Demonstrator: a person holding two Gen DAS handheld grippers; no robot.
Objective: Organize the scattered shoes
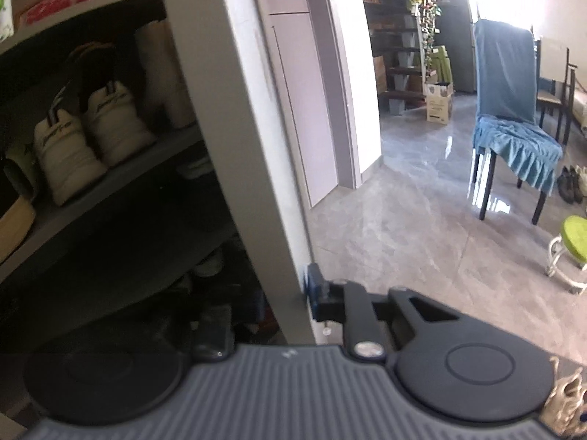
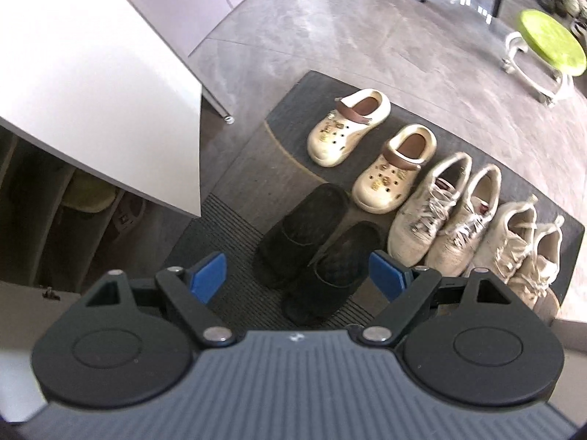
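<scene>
My left gripper (image 1: 271, 300) is shut on the lower edge of the white cabinet door (image 1: 249, 146), one blue pad (image 1: 313, 282) against its outer face, the other finger in the dark inside. A pair of white sneakers (image 1: 88, 139) stands on a cabinet shelf. My right gripper (image 2: 297, 275) hangs open over two black slippers (image 2: 304, 227) on the dark mat (image 2: 477, 139), holding nothing. Beside them lie two cream clogs (image 2: 348, 128), a pair of white sneakers (image 2: 433, 212) and another pale pair (image 2: 521, 245). The open door (image 2: 91, 91) fills that view's left.
A blue-covered chair (image 1: 513, 110) stands on the glossy grey floor with more shoes (image 1: 568, 183) behind it. A green stool (image 2: 550, 40) sits past the mat. A cardboard box (image 1: 438, 102) rests by the stairs. The lower shelves are dark.
</scene>
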